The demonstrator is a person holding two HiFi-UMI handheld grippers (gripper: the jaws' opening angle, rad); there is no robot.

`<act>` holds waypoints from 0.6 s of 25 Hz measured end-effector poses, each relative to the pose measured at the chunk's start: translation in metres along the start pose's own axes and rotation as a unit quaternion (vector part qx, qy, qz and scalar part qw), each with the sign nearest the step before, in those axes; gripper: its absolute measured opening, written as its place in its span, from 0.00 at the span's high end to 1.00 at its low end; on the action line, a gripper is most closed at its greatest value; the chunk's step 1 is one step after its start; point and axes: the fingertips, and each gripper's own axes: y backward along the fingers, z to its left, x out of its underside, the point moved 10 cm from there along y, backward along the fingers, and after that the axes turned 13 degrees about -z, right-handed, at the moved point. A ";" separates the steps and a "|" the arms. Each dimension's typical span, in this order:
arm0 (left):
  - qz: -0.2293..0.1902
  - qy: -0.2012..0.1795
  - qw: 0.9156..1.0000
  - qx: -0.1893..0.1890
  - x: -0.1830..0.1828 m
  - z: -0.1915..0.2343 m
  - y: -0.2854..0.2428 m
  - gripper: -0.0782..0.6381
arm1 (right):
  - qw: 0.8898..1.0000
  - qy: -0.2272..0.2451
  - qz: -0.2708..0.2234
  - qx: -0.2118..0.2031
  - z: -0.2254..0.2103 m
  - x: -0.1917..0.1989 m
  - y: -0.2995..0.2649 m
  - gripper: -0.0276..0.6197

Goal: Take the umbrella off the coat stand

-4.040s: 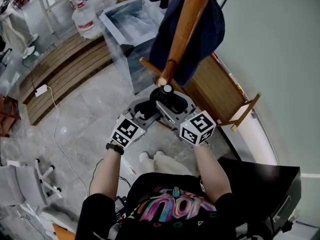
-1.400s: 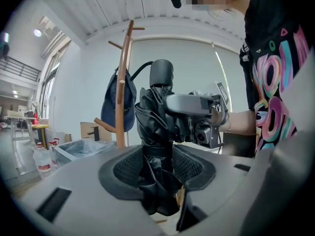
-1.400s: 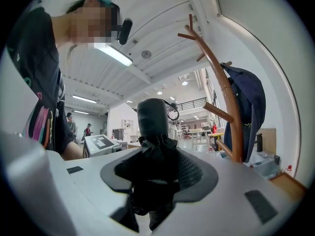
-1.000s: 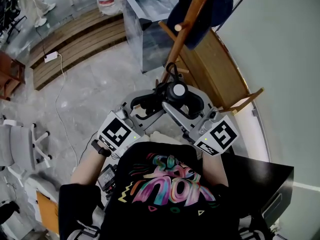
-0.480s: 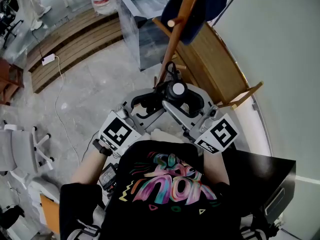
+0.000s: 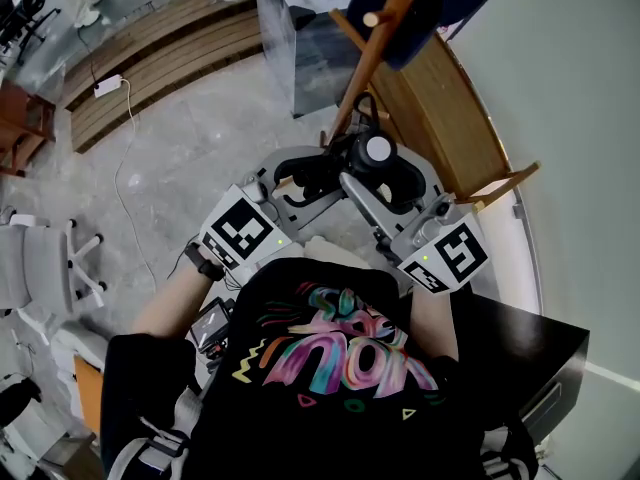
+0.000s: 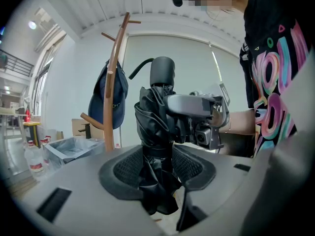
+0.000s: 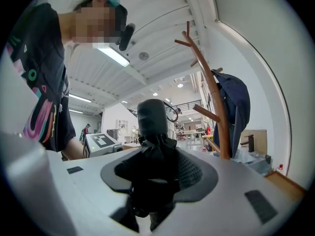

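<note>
While left gripper (image 7: 158,163) and right gripper (image 8: 152,173) both clamp the folded umbrella (image 6: 377,151) upright between them, it sits near the stand (image 6: 368,58), which carries a cap (image 6: 430,8).

The black folded umbrella (image 7: 157,124) stands upright, handle uppermost, clear of the wooden coat stand (image 7: 112,82) nearby.

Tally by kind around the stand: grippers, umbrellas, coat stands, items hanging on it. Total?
grippers: 2 (left gripper, right gripper)
umbrella: 1
coat stand: 1
navy cap hanging on the stand: 1
total: 5
</note>
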 end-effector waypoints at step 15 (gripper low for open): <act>-0.001 0.003 1.000 0.008 -0.001 0.001 0.001 0.62 | 1.000 0.002 0.004 0.005 0.003 -0.002 0.000 0.64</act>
